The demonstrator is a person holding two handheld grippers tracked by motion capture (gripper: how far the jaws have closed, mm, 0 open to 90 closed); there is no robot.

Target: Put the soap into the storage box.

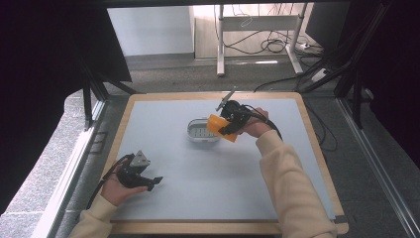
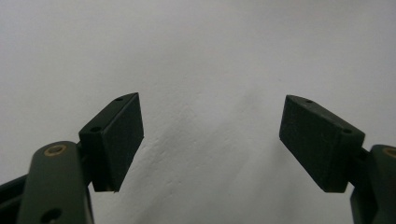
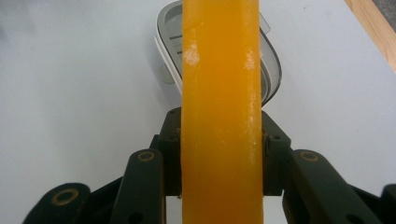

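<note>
Down at the near left corner of the surface (image 1: 208,198) the left claw (image 1: 154,181) lies low in the person's hand, its tips pointing toward the middle. Its jaws stand wide apart with nothing but bare grey surface between them, and one pad (image 2: 116,140) shows clean and free in the left gripper view. It sits well apart from everything else.

Toward the middle, a little beyond centre, sits a small white tray (image 1: 197,133) with a ribbed floor.

Just right of it, the right claw (image 1: 226,130) comes in from the right, clamped on an orange block (image 1: 219,127). The block (image 3: 220,112) runs straight out between the pads, gripped on both flat sides, and its far end hangs over the tray's (image 3: 163,51) right edge. I can't tell whether the block touches the tray.
</note>
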